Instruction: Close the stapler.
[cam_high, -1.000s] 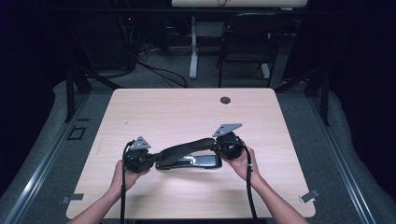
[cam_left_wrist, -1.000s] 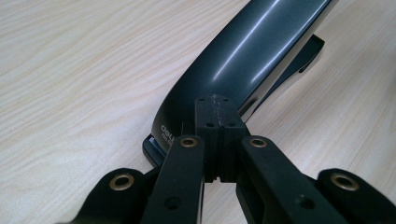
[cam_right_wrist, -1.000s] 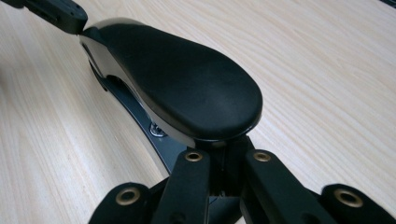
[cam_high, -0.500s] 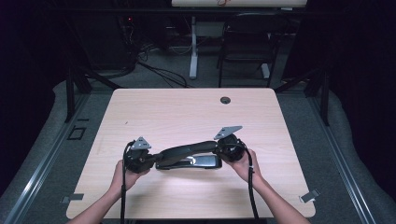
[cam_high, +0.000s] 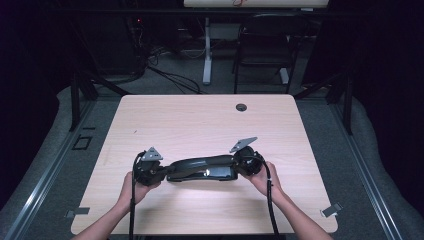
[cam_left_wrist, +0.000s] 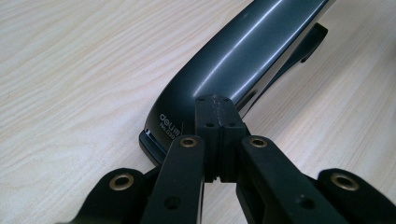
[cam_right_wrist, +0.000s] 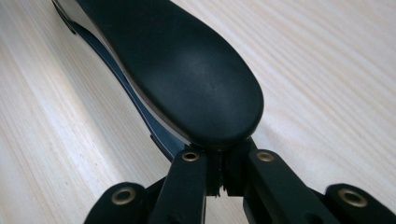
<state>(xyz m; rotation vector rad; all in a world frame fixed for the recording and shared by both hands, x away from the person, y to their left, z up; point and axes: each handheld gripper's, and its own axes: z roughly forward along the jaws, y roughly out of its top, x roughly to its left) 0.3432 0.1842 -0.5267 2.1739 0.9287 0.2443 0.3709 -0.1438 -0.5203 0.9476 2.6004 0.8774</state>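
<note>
A long black stapler (cam_high: 202, 169) is lying crosswise near the table's (cam_high: 200, 120) 6 o'clock edge, its underside hidden and its far end cut off in the left gripper view. White lettering reading "deli" and "No." is showing at about 8 o'clock on its rear end (cam_left_wrist: 170, 125); the digits after it are too small to read. The left gripper (cam_high: 162, 172), clenched with nothing between its jaws, is touching that rear end. The right gripper (cam_high: 239, 167), also clenched empty, is sitting partly hidden under the stapler's rounded handle tip (cam_right_wrist: 205, 93).
</note>
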